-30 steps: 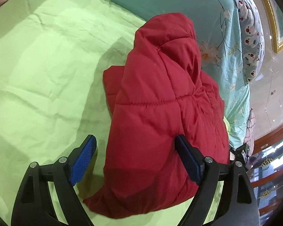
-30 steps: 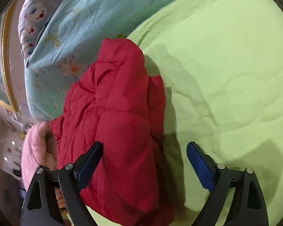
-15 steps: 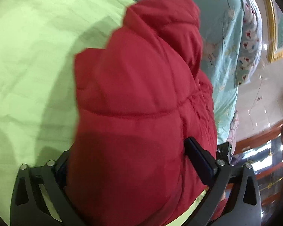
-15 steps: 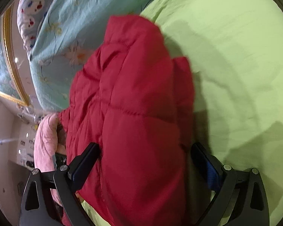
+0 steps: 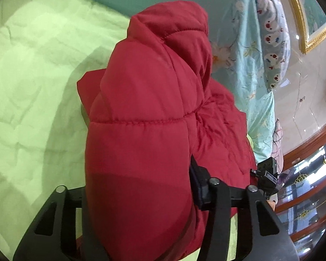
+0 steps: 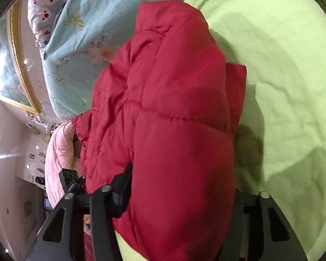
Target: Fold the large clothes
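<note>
Both pairs of jaws have just been closing, and each now clamps a thick fold of the puffy red quilted jacket (image 5: 145,130). Jacket padding bulges out between the black fingers of the left gripper (image 5: 139,187); its left finger is buried under the fabric, while the right finger (image 5: 198,184) presses into the side of the bundle. On the right gripper (image 6: 182,187) the left finger (image 6: 122,187) digs into the padding and the other finger is hidden behind the red bulk.

Largest in view is the wrinkled light green bed sheet (image 5: 32,82), which fills most of the surface beneath the jacket. Next comes the turquoise floral quilt (image 5: 250,69) bunched along the far side of the bed, with the jacket's far end lying against it. The folded, stitched jacket rests partly on the green sheet, its near end gripped by both tools. Behind the quilt lies a pale pillow printed with cartoon faces (image 5: 271,43). A gold picture frame (image 5: 302,21) hangs on the wall. A pink sleeve (image 6: 58,156) shows in the right wrist view beside the jacket.
</note>
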{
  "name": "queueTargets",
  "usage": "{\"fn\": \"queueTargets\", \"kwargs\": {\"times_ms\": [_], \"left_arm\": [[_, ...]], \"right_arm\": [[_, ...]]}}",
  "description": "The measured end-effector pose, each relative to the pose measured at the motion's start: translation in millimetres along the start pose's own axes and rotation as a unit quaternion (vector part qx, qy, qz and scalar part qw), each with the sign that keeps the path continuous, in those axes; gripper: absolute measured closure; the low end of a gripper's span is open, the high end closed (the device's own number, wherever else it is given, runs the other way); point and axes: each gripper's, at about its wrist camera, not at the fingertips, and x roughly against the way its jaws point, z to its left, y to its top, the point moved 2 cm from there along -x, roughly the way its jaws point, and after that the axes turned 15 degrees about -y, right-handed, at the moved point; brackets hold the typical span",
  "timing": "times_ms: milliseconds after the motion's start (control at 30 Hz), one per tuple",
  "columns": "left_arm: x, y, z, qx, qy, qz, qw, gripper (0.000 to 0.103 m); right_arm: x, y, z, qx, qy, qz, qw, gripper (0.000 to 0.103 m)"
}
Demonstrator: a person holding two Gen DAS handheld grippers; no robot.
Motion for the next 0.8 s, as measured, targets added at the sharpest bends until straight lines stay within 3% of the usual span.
{"fn": "queueTargets", "kwargs": {"times_ms": [267,633,800], "left_arm": [[33,-23,-48,-0.057,0.002,-0.01,0.9983,0.06],[93,-107,-60,-0.047,-0.02,-0.007,0.9987,0.06],[111,-137,-46,-0.029,-0.025,-0.007,0.9992,0.06]], "right_arm": [[37,-31,23,0.03,0.001,-0.008,1.0,0.059],[84,-125,33,0.053,-0.003,-0.007,0.999,0.059],[89,-155,30,0.05,0.001,-0.006,0.999,0.059]]}}
